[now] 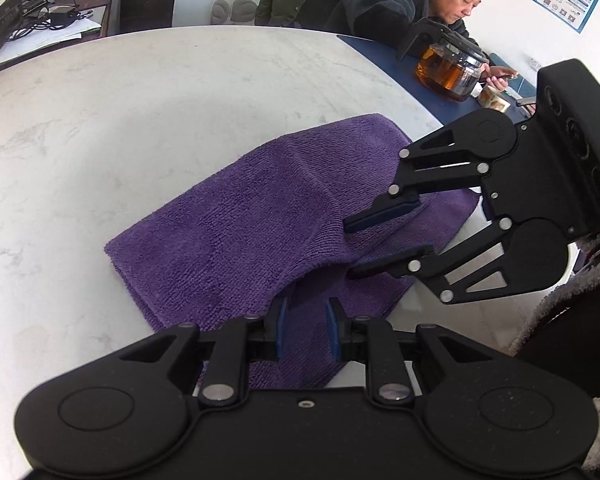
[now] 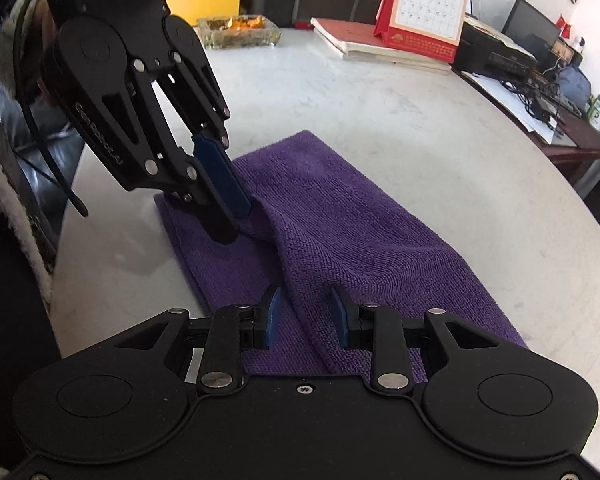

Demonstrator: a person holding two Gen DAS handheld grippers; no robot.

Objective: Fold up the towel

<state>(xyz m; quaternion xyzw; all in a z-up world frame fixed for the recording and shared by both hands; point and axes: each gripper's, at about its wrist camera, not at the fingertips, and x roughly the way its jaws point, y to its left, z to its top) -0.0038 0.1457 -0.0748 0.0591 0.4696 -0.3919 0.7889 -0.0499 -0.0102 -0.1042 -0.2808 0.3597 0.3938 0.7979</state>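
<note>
A purple towel lies folded double on the white marble table, its upper layer rumpled into a ridge. My left gripper points down at the towel's near end. Its jaws stand a little apart, the lower layer shows between them, and the raised upper layer leans on one fingertip. My right gripper hovers low over the other near end. It is also narrowly open, with the upper layer's hem running between its pads, untouched.
A glass teapot of tea stands on a blue mat beside a seated person with a phone. A glass ashtray, books and a desk calendar line the far side. The table's edge runs close behind my left gripper.
</note>
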